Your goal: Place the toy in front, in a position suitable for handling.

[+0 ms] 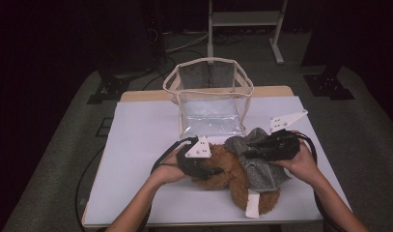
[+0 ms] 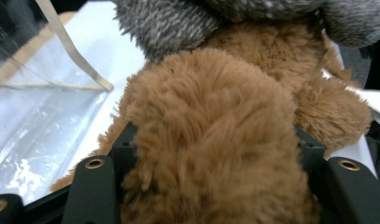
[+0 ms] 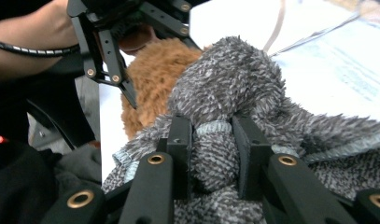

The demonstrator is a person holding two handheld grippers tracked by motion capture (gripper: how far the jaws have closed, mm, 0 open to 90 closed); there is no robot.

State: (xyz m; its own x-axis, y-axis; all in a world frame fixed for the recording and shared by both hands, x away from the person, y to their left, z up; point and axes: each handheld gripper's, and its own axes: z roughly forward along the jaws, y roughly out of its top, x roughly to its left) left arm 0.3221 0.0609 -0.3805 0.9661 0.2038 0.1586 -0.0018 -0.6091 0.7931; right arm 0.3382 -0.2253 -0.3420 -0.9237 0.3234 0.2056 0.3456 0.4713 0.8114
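Brown fuzzy fur fills the jaws of your left hand-held gripper [image 1: 214, 170]. You hold the teddy bear [image 1: 232, 176] by a fat, soft part of its body, so the jaws stand wide around the fur and squeeze it. That grip keeps the bear from sliding while the other hand works.

Your right hand-held gripper [image 1: 246, 153] pinches a fold of the grey knit sweater [image 1: 259, 164] that sits on the bear. The jaws are narrow here, with a thick roll of grey cloth and its pale ribbed edge caught between them. It looks like you pull the sweater one way and hold the bear the other way, maybe to get the sweater on or off. I cannot tell which.

You have the bear lying on the near part of the tabletop [image 1: 141, 145], close to you, with a white tag [image 1: 252, 205] by its lower end. Just behind it stands a clear plastic bag [image 1: 209, 99] with a cream trim, open at the top.

You work on a pale sheet over a wooden top. Around you the room is dark, with grey floor, black cables and a white metal frame [image 1: 245, 21] at the back.
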